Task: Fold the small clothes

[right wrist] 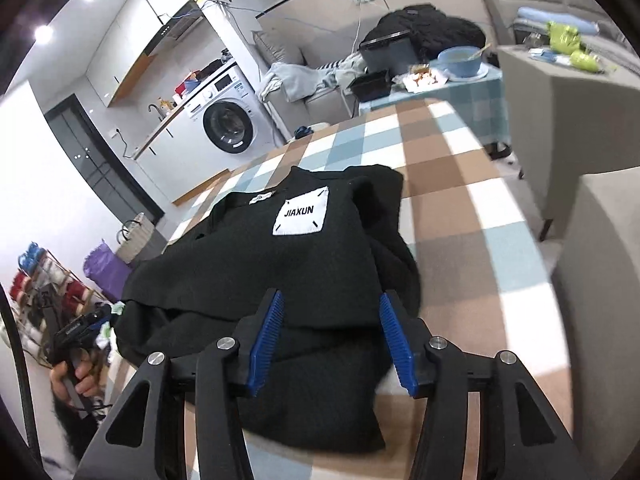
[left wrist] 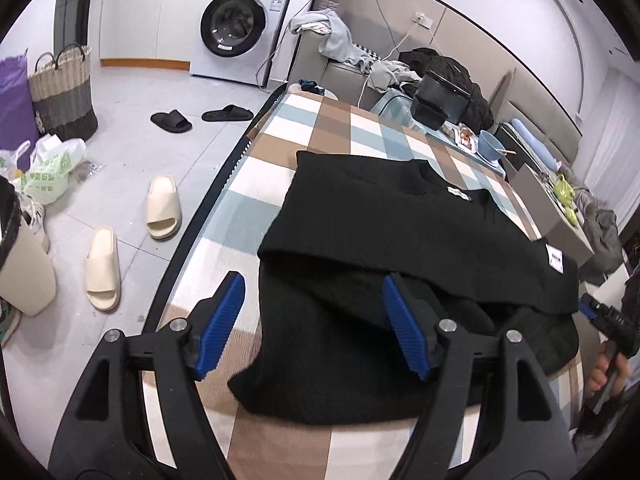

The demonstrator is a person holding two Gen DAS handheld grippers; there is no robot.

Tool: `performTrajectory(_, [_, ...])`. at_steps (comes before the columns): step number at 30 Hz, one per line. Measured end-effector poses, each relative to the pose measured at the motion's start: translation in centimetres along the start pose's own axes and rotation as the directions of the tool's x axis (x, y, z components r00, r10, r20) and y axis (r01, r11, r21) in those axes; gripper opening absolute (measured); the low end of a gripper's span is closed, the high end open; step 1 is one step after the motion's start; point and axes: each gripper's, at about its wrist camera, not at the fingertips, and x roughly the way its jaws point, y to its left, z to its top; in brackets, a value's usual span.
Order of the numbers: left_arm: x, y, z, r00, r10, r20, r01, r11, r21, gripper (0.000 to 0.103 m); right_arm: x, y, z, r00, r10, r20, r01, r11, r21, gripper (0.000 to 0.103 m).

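The black garment (left wrist: 400,248) lies in the middle of both frames on the checked table (left wrist: 320,128), with its upper layer turned over the lower one. A white sewn patch (right wrist: 302,212) faces up on the top layer, and a small white label (left wrist: 459,193) sits near the neckline. In the left wrist view the fold edge runs across the centre of the frame, and loose cloth bunches at the lower right of the garment. In the right wrist view the same bunching shows along its right side and lower edge.

The left tongs (left wrist: 314,326) stand open at the bottom of their frame, with nothing between the blue pads. The right tongs (right wrist: 334,344) are also open and empty, hanging over the garment's near edge.

By my reading, one fold is laid and let go. The bundle still looks uneven, so I judge smoothing and at least one more fold remain.

Further out, pale slippers (left wrist: 132,240) lie on the floor at the left, and a washing machine (left wrist: 240,28) stands at the upper centre of the left wrist view.
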Motion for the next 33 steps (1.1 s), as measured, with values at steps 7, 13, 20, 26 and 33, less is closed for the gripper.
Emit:
performTrajectory(7, [3.0,1.9,1.2,0.998,-0.027,-0.052,0.022,0.996,-0.082,0.069,1.9,-0.1,0.8,0.996,0.08,-0.04,-0.08,0.997,0.007,0.052])
performTrajectory(13, [3.9,0.6,2.5,0.997,-0.071,-0.019,0.07,0.994,-0.079,0.057,1.7,0.7,0.6,0.986,0.153,-0.068,-0.156,0.987,-0.028,0.053])
performTrajectory(20, [5.3,-0.5,3.5,0.997,-0.067,-0.041,0.064,0.996,-0.066,0.011,2.2,0.8,1.3,0.972,0.226,-0.068,-0.228,0.973,-0.017,0.053])
performTrajectory(26, [5.5,-0.1,3.8,0.996,-0.087,-0.015,0.085,0.992,-0.095,0.003,3.9,-0.4,1.6,0.985,0.15,-0.091,-0.148,0.989,0.021,0.048])
performTrajectory(33, [4.0,-0.6,6.1,0.99,-0.124,0.066,0.131,0.986,-0.106,0.002,3.2,-1.3,3.1,0.986,0.167,-0.029,-0.164,0.983,0.078,0.005])
